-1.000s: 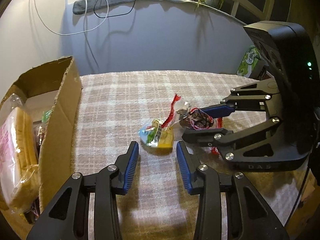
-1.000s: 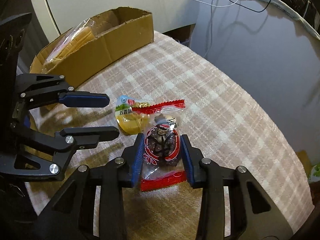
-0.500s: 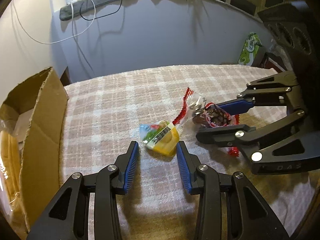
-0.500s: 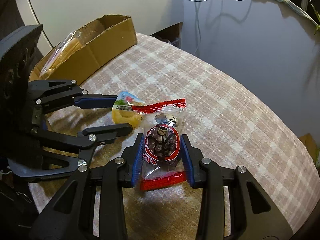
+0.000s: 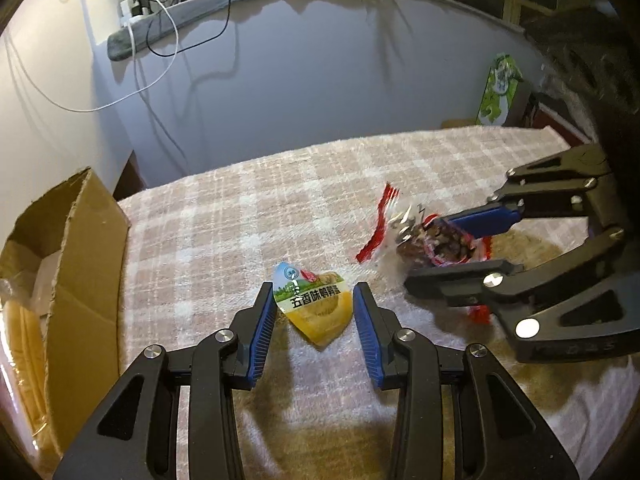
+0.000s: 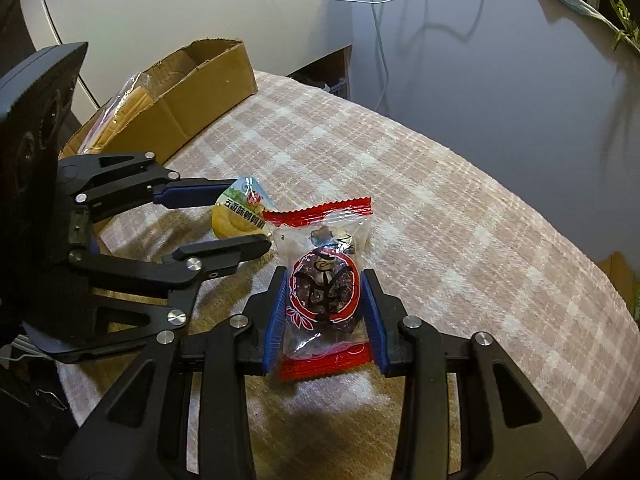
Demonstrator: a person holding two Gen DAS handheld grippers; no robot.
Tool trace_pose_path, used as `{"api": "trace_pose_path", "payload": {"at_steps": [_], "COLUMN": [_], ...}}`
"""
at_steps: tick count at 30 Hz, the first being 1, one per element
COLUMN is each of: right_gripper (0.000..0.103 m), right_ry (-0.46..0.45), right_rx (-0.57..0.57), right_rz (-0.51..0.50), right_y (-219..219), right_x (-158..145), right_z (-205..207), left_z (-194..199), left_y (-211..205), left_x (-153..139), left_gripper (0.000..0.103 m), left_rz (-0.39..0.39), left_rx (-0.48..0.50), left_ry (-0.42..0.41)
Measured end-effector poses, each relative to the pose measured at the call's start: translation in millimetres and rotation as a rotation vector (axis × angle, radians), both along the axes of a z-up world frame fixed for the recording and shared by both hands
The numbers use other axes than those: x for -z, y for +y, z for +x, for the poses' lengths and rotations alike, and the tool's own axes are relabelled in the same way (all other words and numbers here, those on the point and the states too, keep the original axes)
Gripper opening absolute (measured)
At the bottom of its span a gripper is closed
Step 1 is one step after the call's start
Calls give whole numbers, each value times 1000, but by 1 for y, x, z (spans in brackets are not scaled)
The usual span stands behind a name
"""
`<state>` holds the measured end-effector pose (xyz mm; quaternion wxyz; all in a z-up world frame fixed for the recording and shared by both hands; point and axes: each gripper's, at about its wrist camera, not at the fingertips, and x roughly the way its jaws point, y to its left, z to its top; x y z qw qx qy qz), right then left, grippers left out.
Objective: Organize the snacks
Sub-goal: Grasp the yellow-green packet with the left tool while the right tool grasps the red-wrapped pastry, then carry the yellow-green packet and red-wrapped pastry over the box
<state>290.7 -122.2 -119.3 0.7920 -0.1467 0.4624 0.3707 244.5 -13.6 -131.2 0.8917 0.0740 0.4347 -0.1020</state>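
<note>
Left wrist view: left gripper (image 5: 314, 304) low over the desk (image 5: 224, 240), jaws apart, straddling yellow snack packet (image 5: 316, 304); blue pads close beside both packet edges, contact not clear
Yellow snack packet: lying flat on the plaid cloth, printed label end pointing away from the camera, yellow end toward it
Right wrist view: right gripper (image 6: 325, 312) jaws clamped on red-trimmed snack packet (image 6: 324, 280), pads pressing both long sides
Red-trimmed snack packet: clear wrapper, red serrated ends, dark contents; far end reaching past the fingertips, near end sitting between the jaws; whether clear of the cloth cannot be told
Spacing: two packets just beside each other, red-trimmed one (image 5: 424, 236) to the right of the yellow one (image 6: 240, 216)
Cardboard box (image 5: 76, 248): at the left edge of the desk, open top, bagged pale-yellow goods (image 6: 120, 108) inside
Background: white cable (image 5: 136, 80) hanging down the wall; green printed package (image 5: 498, 92) standing beyond the far right edge of the desk
</note>
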Motion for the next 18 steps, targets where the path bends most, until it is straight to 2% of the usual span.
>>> {"api": "trace_pose_path", "payload": {"at_steps": [10, 18], "right_gripper": [37, 37], "right_ry": [5, -11], "right_rx": [27, 44], "right_rz": [15, 21], "right_y": [-5, -5], "right_x": [-2, -14], "right_z": [0, -9], "left_z": [-7, -21], "left_y": [8, 13], "left_x": [-5, -27], "left_gripper": [31, 31], "left_rz": [-41, -75], "left_rx": [-21, -23], "left_ry": [-14, -60]}}
